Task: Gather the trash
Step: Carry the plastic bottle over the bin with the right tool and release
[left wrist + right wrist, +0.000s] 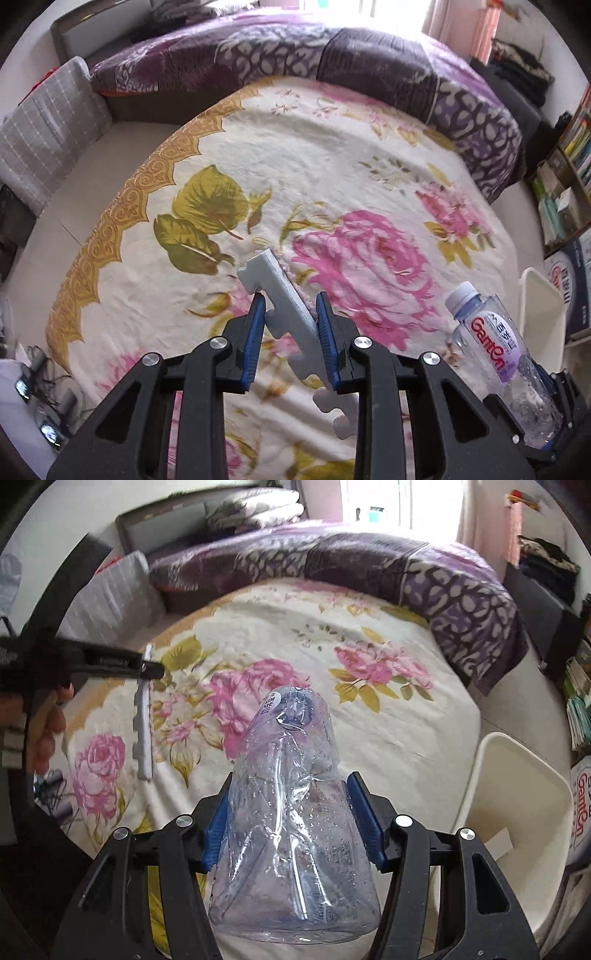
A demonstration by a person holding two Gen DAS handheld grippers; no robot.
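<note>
The left gripper (290, 314) is clamping its blue pads on a grey notched foam strip (291, 317), jaws narrowly parted, and is holding it clear above the floral blanket (295, 166). The right gripper (290, 812) is gripping a crumpled clear plastic bottle (295, 794) at its body, jaws partly open around it, cap pointing away, also above the blanket. A white bin (517, 794) is standing just beside the blanket's right edge.
</note>
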